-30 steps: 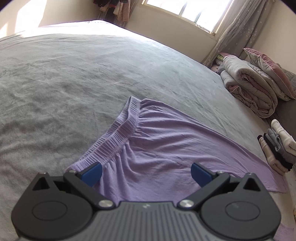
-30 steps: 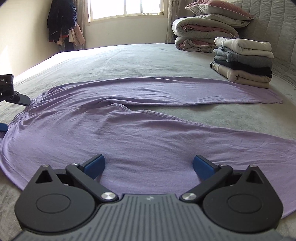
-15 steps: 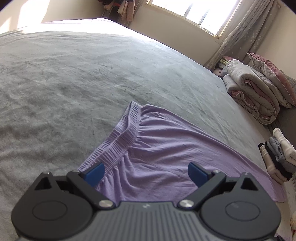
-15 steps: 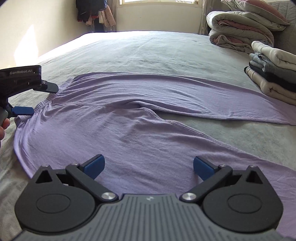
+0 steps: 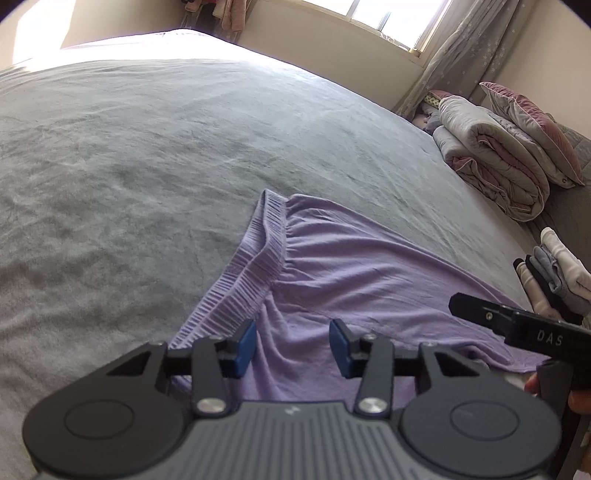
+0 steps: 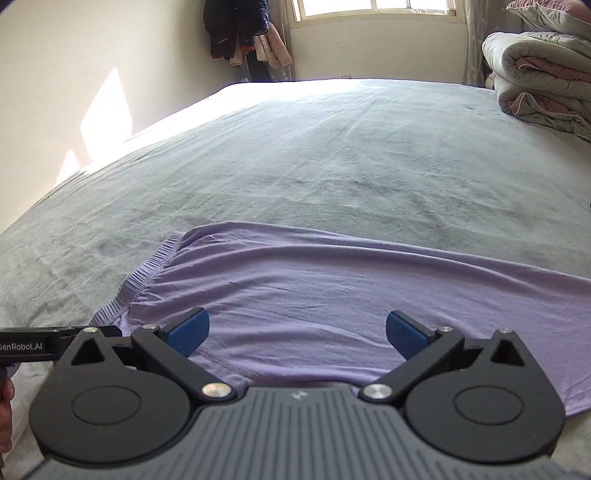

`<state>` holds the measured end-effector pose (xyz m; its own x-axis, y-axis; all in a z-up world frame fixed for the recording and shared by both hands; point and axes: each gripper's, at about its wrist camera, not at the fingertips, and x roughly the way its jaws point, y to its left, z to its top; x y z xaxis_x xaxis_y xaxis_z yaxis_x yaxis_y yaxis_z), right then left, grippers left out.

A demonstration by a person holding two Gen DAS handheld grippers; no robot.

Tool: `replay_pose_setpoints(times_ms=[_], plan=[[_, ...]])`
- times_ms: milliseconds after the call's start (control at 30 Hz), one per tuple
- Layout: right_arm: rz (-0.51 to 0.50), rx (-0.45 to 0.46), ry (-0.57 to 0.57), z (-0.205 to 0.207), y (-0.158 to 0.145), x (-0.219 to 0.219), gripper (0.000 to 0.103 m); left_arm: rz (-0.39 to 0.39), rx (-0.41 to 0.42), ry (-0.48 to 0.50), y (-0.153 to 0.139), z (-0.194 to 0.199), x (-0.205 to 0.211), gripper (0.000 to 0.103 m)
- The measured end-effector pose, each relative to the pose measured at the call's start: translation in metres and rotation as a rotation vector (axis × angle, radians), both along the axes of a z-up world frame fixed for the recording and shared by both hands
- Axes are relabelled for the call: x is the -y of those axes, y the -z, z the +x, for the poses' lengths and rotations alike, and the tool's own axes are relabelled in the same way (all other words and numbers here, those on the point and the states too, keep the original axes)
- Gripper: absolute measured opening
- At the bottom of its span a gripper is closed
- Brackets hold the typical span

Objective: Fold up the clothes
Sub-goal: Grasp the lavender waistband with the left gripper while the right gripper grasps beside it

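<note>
Surface: grey bedspread (image 5: 155, 155), lightly wrinkled, sunlit at its far edge.
Garment: lilac trousers (image 6: 332, 295) spread flat near the bed's front edge, ribbed waistband (image 5: 255, 266) to the left.
Left gripper (image 5: 291, 343): narrowed, gap showing, over the waistband corner.
Right gripper (image 6: 297, 332): spread wide above the fabric.
Room: window (image 6: 373, 7), curtain (image 5: 454, 48), rolled quilts (image 5: 495, 155), folded stack (image 5: 554, 280), hanging coats (image 6: 240, 29).

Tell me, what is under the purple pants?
The purple pants lie spread on the grey bed cover, which shows all around them. Whatever sits directly beneath the cloth is covered, so it cannot be seen.
</note>
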<state>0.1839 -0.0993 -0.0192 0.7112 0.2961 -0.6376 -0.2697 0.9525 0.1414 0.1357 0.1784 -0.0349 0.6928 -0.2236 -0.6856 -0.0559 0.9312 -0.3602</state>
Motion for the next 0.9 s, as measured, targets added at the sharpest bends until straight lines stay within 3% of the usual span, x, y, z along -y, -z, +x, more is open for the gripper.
replay_pose_setpoints(times_ms=[333, 467, 600, 700, 833, 900], plan=[[-0.103, 0.009, -0.058, 0.062, 0.009, -0.017, 0.103, -0.021, -0.014, -0.019, 0.003, 0.004, -0.002, 0.036], [-0.164, 0.031, -0.086, 0.08, 0.012, -0.02, 0.103, -0.014, 0.004, -0.018, 0.001, 0.003, -0.003, 0.022], [-0.235, 0.036, -0.116, 0.096, 0.014, -0.02, 0.103, -0.065, 0.037, -0.001, 0.0, 0.004, -0.008, 0.014], [-0.215, 0.023, -0.108, 0.109, 0.015, -0.016, 0.101, -0.086, 0.061, 0.018, 0.0, 0.007, -0.008, 0.012], [-0.18, -0.082, -0.088, 0.127, 0.027, -0.012, 0.095, -0.051, -0.012, -0.015, 0.016, 0.018, -0.009, 0.011], [-0.152, -0.076, -0.066, 0.125, 0.028, -0.01, 0.089, -0.067, -0.023, -0.037, 0.018, 0.02, -0.013, 0.006]])
